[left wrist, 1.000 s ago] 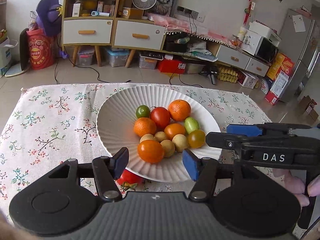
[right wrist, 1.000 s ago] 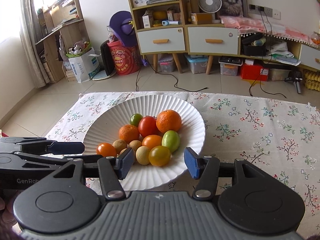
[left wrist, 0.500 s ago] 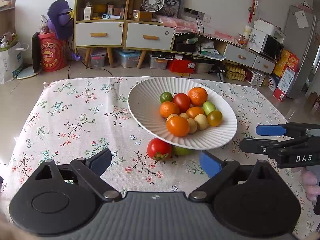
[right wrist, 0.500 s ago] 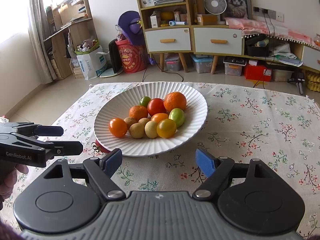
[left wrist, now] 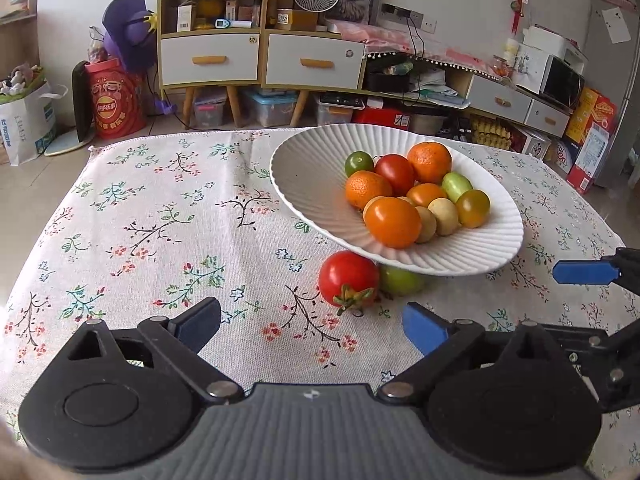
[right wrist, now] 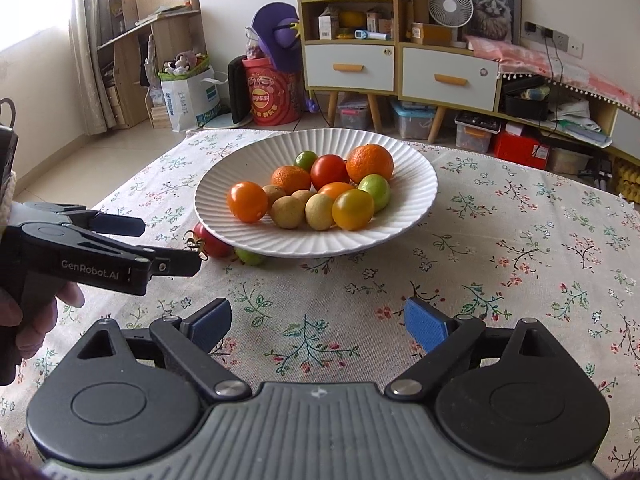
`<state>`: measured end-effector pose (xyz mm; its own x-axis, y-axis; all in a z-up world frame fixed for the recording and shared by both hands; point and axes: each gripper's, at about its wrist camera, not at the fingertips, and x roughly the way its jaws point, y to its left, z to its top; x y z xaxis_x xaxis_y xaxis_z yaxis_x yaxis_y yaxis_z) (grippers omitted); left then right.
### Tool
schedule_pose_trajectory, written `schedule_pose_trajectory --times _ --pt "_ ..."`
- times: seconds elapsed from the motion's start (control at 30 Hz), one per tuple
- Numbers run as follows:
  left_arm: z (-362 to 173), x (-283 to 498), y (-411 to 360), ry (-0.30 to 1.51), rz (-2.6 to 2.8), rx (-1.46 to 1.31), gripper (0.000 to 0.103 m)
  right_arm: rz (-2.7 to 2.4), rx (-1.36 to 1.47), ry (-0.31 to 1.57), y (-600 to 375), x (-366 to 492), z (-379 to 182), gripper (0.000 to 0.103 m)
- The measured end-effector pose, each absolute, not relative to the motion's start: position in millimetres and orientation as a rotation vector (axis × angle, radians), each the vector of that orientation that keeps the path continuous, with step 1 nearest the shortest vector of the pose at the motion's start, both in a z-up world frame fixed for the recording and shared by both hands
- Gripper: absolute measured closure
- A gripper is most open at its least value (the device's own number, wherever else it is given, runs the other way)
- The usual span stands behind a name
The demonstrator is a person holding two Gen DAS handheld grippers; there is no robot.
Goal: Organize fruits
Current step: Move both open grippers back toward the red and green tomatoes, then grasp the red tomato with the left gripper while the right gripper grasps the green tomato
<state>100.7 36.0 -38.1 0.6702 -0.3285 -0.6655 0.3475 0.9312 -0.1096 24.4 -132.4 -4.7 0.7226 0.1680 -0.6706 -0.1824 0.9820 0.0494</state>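
**Toward the counter's far edge: one plate of fruit, two strays beneath its rim**

On the floral-clothed counter (left wrist: 168, 240) one white ribbed plate (right wrist: 408, 216) sits toward the far edge. It holds twelve fruits: two mandarins, one red tomato, two orange tomatoes, one yellow-orange tomato, two green fruits and four small tan round ones, though one tan fruit is mostly hidden. Two more lie on the cloth, tucked against the plate's near-left rim: one red tomato (left wrist: 348, 278) with its green stem and one green fruit (left wrist: 400, 280) just beside it, partly under the rim.

Left gripper (left wrist: 312, 322) has just been opening; its jaws stand wide with nothing between them, near the red tomato. Right gripper (right wrist: 318, 326) has likewise just been opening, wide and empty, over bare cloth. Open cloth spreads along the counter's left side and near edge, and to the plate's right.
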Motion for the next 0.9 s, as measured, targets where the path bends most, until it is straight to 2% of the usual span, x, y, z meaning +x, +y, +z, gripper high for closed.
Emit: schedule_pose_trajectory --times 0.1,0.17,0.23,0.33,0.37,0.63,0.9 --pt "-43 108 33 0.765 -0.395 0.002 0.025 0.188 -0.026 0.747 -131 26 -8 0.011" --pt "-43 108 31 0.756 -0.395 0.003 0.029 0.186 -0.028 0.752 -130 27 -10 0.011" --pt "-43 109 28 0.751 -0.402 0.007 0.037 0.181 -0.037 0.752 -128 27 -11 0.011" --pt "-41 109 27 0.748 -0.416 -0.003 0.054 0.180 -0.040 0.752 -126 28 -12 0.011" --pt "-40 109 27 0.751 -0.426 -0.007 0.067 0.180 -0.038 0.751 -125 28 -12 0.011" --pt "-37 103 34 0.788 -0.420 0.019 0.068 0.177 -0.039 0.737 -115 34 -17 0.013" --pt "-33 97 57 0.816 -0.400 0.088 0.068 0.145 -0.079 0.746 -91 51 -25 0.020"
